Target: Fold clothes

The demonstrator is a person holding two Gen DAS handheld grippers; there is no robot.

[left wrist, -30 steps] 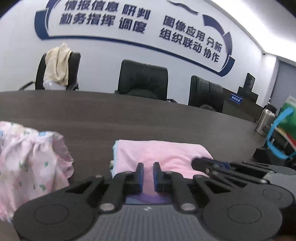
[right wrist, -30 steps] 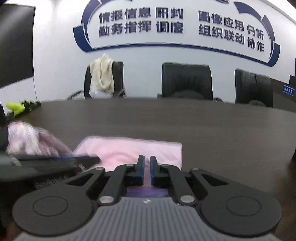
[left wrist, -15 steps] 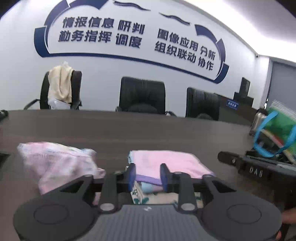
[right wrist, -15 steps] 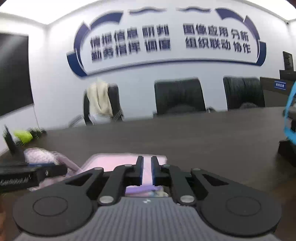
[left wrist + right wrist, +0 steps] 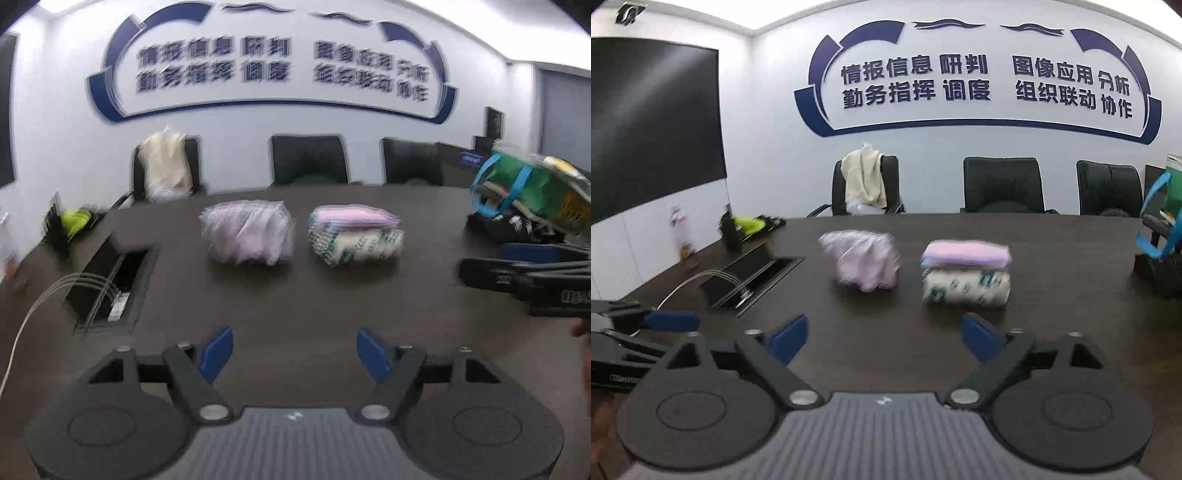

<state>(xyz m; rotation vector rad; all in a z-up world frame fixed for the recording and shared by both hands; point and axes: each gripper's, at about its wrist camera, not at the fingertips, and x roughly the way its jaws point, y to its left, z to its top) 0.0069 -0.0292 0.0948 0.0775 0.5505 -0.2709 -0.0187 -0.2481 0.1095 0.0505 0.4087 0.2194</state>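
Observation:
A folded pink cloth [image 5: 352,218] [image 5: 966,254] lies on top of a folded white-and-green patterned cloth [image 5: 356,245] [image 5: 966,286] on the dark table [image 5: 295,295]. To its left sits a crumpled pale pink garment [image 5: 247,234] [image 5: 862,262]. My left gripper [image 5: 294,350] is open and empty, well back from the stack. My right gripper [image 5: 884,339] is open and empty, also back from it. The right gripper shows at the right edge of the left wrist view [image 5: 532,284]; the left gripper shows at the left edge of the right wrist view [image 5: 639,332].
A cable box recess [image 5: 110,288] [image 5: 753,280] with white cables is set into the table at the left. A green bag with blue handles [image 5: 532,192] [image 5: 1160,225] stands at the right. Black chairs [image 5: 1003,184] line the far side, one draped with a beige cloth [image 5: 864,181].
Both grippers have opened, let go of the pink cloth, and pulled back and up from the stack. The folded pink cloth now rests on the patterned cloth.

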